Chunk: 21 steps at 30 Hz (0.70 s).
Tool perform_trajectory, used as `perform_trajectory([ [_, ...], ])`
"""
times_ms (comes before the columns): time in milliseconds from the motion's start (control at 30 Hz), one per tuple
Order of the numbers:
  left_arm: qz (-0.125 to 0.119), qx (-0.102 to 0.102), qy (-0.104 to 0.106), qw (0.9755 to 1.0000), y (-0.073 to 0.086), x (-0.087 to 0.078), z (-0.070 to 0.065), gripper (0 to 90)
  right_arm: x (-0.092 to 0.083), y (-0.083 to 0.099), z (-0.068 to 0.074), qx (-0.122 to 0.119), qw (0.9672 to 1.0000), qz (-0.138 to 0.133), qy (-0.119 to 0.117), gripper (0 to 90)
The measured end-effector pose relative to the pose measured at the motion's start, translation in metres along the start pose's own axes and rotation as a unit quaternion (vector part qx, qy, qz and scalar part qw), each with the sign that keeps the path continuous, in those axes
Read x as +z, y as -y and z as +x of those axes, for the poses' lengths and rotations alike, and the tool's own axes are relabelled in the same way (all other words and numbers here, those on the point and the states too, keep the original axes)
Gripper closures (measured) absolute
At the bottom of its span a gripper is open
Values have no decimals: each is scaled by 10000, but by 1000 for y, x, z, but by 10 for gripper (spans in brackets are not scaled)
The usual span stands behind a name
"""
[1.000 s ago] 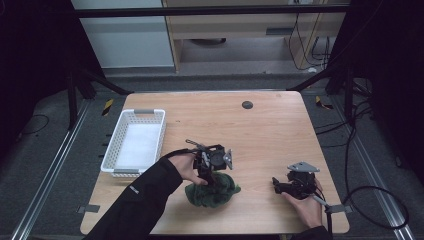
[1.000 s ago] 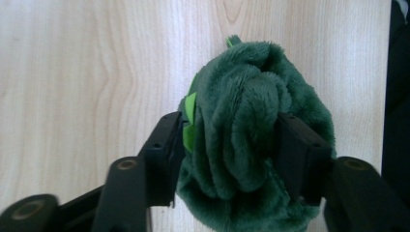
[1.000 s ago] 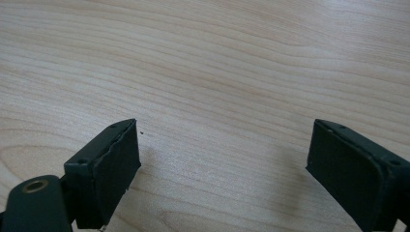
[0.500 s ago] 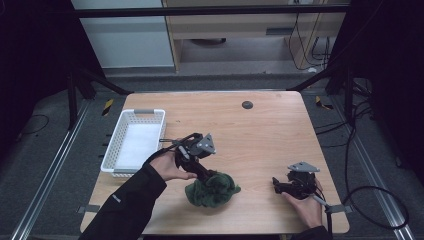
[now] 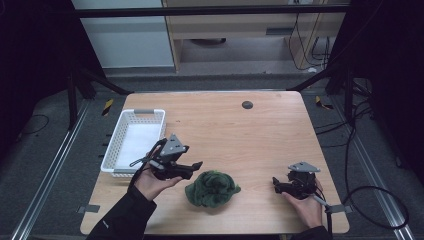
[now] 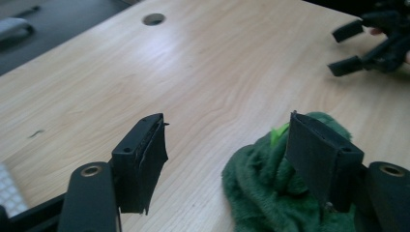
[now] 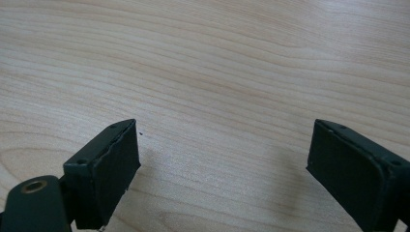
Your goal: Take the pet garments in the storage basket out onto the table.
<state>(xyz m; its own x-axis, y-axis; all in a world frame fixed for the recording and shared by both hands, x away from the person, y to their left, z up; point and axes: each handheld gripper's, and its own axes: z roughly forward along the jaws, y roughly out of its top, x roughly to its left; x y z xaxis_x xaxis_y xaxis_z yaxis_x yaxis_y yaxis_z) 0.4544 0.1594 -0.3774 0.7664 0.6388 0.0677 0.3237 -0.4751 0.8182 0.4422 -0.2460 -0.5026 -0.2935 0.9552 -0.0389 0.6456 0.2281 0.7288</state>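
A crumpled dark green cloth (image 5: 212,187) lies on the wooden table (image 5: 235,135) near its front edge. My left gripper (image 5: 193,168) is held just left of the cloth and points toward it. Its jaws have just been opening and now stand wide, with nothing pressed between them. In the left gripper view the cloth (image 6: 270,188) lies low beside the right-hand jaw of my left gripper (image 6: 227,140). My right gripper (image 5: 277,186) rests open at the front right, apart from the cloth. Bare wood shows between the jaws of my right gripper (image 7: 222,154).
A white mesh basket (image 5: 114,145) sits at the table's left edge, close behind my left hand. A dark round hole (image 5: 247,104) is in the tabletop near the far edge. Cables and a dark frame surround the table.
My left gripper has drawn back to the left, off the green cloth, and its jaws have spread apart. The cloth stays on the table. The right gripper has not moved.
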Motion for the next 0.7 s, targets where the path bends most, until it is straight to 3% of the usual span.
perform_trajectory([
  [200, -292, -376, -387, 9981, 29, -13, 4, 264, -1, 0, 0, 10, 10000, -18, 7, 110],
  [367, -448, -780, -726, 9933, 57, -22, 11, 255, 0, 0, 1, 10, 10000, -23, 9, 108],
  [567, -403, -1072, -1015, 9882, 87, -31, 18, 254, -1, 0, 1, 20, 10000, -42, 7, 106],
  [700, -337, -1157, -1247, 9848, 104, -38, 22, 261, -2, 0, 1, -6, 10000, -70, 7, 104],
])
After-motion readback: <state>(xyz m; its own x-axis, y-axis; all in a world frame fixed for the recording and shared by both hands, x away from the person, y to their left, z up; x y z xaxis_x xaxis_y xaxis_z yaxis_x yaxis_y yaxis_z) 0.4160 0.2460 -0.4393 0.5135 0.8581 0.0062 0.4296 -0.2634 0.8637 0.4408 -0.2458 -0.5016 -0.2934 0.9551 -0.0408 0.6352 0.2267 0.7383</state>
